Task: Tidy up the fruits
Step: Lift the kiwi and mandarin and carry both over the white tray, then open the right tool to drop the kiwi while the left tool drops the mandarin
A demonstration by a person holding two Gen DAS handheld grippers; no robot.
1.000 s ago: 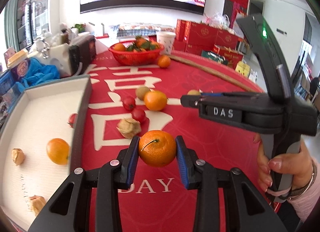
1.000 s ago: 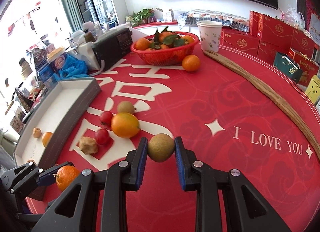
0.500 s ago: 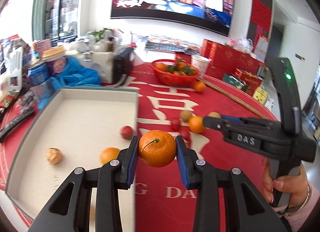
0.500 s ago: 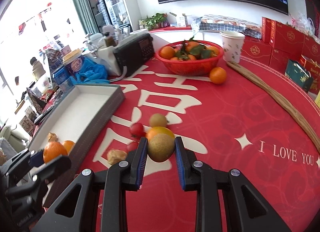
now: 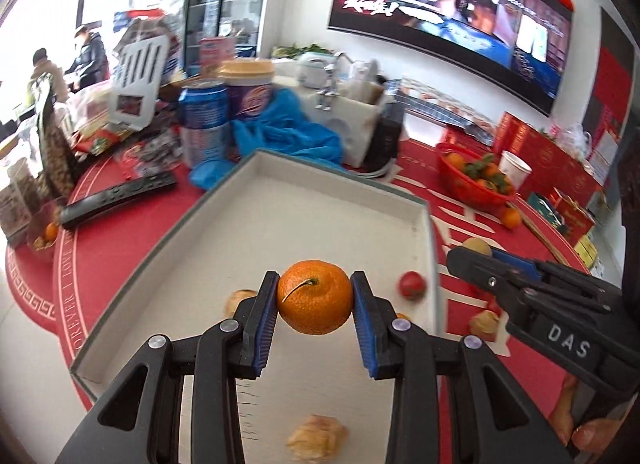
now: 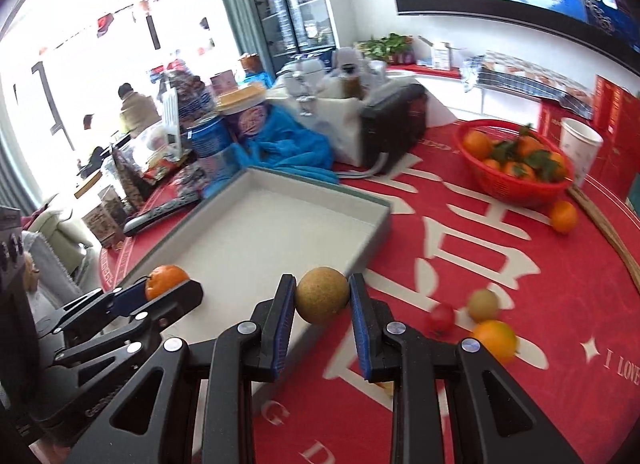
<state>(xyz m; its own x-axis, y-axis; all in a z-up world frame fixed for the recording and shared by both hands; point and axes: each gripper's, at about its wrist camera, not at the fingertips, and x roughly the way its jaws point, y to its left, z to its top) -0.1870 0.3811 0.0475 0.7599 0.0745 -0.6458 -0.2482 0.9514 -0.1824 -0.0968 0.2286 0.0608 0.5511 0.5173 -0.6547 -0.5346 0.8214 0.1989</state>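
Two grippers, each clamped on a fruit.
Left gripper (image 5: 315, 296) pinches a mandarin (image 5: 315, 296) above the white tray (image 5: 256, 168); right gripper (image 6: 322, 295) squeezes a brownish-green fruit (image 6: 322, 295) over the tray's near edge.

Round red-clothed table (image 6: 520, 272), w/ grey tray (image 6: 280, 224), red fruit basket (image 6: 516, 184), loose fruit, remote (image 5: 116, 196)

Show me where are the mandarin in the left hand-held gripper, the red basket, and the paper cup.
mandarin (image 5: 315, 302), left wrist view, on its peel just below the stem.
red basket (image 6: 516, 187), right wrist view, on its front wall.
paper cup (image 6: 578, 152), right wrist view, on its side wall.
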